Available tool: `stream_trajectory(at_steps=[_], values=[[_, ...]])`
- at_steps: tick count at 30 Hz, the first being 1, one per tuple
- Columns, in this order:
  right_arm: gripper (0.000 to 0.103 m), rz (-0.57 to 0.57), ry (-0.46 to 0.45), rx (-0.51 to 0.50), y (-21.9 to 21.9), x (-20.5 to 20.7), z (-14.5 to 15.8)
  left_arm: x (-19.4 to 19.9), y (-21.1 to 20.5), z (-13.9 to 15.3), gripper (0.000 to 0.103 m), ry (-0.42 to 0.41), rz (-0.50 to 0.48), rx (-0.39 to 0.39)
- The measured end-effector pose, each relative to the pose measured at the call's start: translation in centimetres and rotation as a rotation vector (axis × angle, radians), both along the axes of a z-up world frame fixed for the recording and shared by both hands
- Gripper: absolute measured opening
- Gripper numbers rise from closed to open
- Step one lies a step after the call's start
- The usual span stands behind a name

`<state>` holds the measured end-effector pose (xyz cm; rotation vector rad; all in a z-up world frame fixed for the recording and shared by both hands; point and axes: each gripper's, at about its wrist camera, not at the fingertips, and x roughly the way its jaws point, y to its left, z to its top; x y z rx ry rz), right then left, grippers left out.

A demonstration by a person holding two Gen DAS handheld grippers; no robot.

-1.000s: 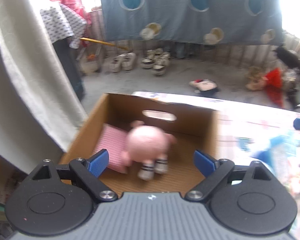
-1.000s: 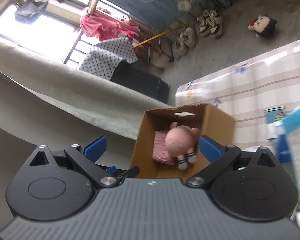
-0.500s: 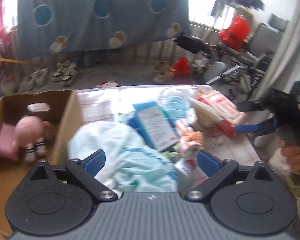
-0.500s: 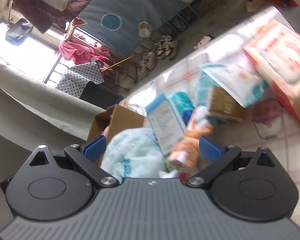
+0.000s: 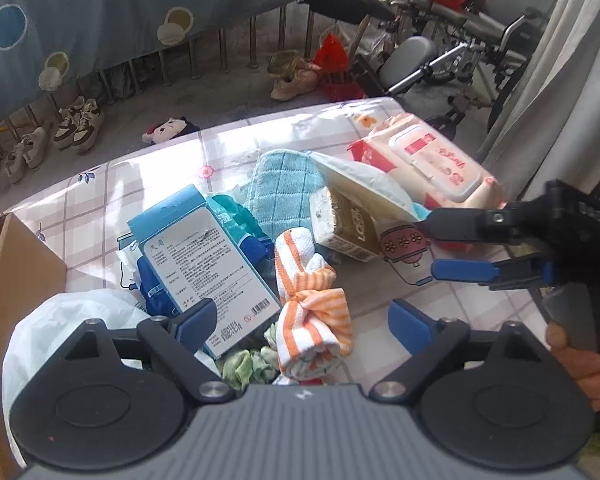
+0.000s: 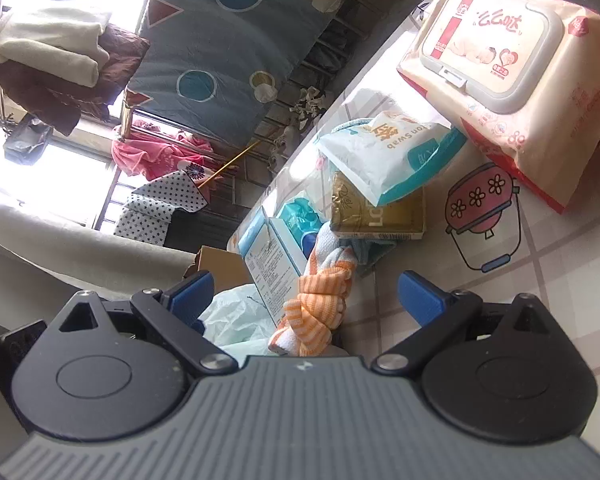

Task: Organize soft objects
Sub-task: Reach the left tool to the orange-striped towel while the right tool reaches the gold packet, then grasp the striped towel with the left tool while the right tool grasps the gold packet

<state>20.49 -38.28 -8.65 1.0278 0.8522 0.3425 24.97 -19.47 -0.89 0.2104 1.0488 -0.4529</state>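
An orange-and-white striped knotted cloth point(image 5: 312, 304) lies in a pile on the table; it also shows in the right wrist view point(image 6: 320, 300). My left gripper point(image 5: 304, 320) is open and empty, hovering just above it. My right gripper point(image 6: 306, 292) is open and empty, also over the cloth; it shows at the right of the left wrist view point(image 5: 436, 248). A blue quilted cloth point(image 5: 284, 192) lies behind. The cardboard box point(image 5: 16, 272) stands at the left, its contents hidden.
The pile holds a blue-white carton point(image 5: 204, 256), a white plastic bag point(image 5: 72, 320), a gold tissue pack point(image 6: 376, 212), a cotton swab bag point(image 6: 396, 152) and a pink wet-wipes pack point(image 6: 512, 52). A green scrunchie point(image 5: 244, 364) lies near. The tablecloth point(image 6: 540, 272) is checked.
Both grippers have swung right, away from the box with the pink doll, to the pile. They now hover over the striped cloth, still open.
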Motion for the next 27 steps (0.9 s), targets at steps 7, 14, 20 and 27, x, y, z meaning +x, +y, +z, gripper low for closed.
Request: stream_trajectory(at_steps=[7, 14, 20, 27], values=[[0.099, -0.026, 0.022, 0.025, -1.1, 1.6, -1.7, 3.6, -2.5, -4.5, 0.065, 0.109, 0.007, 0.104], [0.100, -0.057, 0.073, 0.049, -1.3, 3.6, -2.9, 4.0, -2.3, -5.2, 0.042, 0.150, 0.009, 0.074], [0.100, -0.035, 0.093, -0.016, 0.8, 5.3, -2.7, 3.4, -0.9, -4.2, 0.040, 0.137, 0.041, 0.039], [0.100, -0.010, 0.132, -0.149, 3.3, 8.9, -3.1, 2.9, 1.8, -2.6, 0.040, 0.114, 0.095, -0.021]])
